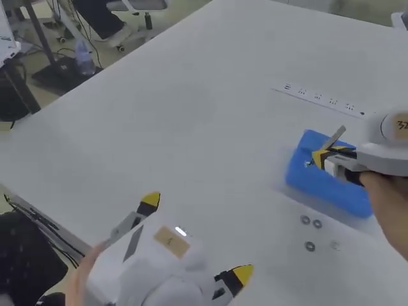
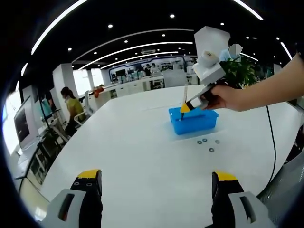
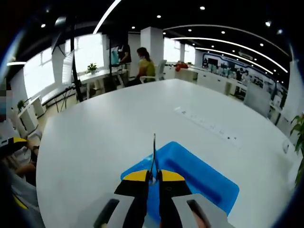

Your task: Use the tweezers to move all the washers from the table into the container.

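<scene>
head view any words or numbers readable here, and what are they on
No text reads clearly.
Yellow tag on the left gripper: a dark mark, too blurred to read.
Round tag on the right gripper: a few characters, too blurred to read.
White strip: small dark marks, too small to read.

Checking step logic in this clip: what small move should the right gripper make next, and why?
Probably swing the right gripper off the blue container toward the washers lying beside it. Its fingers are shut on the tweezers, whose tips point over the container, while several washers lie on the table.
</scene>
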`<state>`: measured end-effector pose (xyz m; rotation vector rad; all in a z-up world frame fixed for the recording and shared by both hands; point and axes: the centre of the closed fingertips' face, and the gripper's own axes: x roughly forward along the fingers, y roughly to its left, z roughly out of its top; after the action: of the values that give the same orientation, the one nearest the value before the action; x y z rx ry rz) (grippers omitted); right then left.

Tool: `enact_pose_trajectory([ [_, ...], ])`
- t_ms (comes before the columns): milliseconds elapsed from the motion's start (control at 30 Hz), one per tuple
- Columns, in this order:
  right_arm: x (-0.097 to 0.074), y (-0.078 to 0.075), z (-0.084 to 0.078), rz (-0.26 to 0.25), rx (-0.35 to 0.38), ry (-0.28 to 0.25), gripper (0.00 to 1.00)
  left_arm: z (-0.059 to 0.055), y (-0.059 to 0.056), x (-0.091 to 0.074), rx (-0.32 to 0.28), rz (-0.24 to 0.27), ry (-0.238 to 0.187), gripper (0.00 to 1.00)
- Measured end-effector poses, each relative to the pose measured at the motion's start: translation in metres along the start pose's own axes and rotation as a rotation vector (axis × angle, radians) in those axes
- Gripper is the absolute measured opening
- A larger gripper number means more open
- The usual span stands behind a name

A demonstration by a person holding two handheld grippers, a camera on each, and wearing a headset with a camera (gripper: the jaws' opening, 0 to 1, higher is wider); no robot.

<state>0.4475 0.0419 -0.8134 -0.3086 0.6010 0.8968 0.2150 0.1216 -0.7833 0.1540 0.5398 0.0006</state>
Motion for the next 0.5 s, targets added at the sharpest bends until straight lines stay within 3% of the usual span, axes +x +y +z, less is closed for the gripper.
enact_pose_trajectory([
  [167,0.013,-0.003,-0.010,-0.002,-0.004,0.033,0.04,-0.002,0.000,0.001,0.006,-0.001,0.012,0.96],
  [500,0.021,-0.008,-0.023,-0.007,0.014,0.061,0.04,-0.003,0.000,0.002,0.010,-0.001,0.014,0.96],
])
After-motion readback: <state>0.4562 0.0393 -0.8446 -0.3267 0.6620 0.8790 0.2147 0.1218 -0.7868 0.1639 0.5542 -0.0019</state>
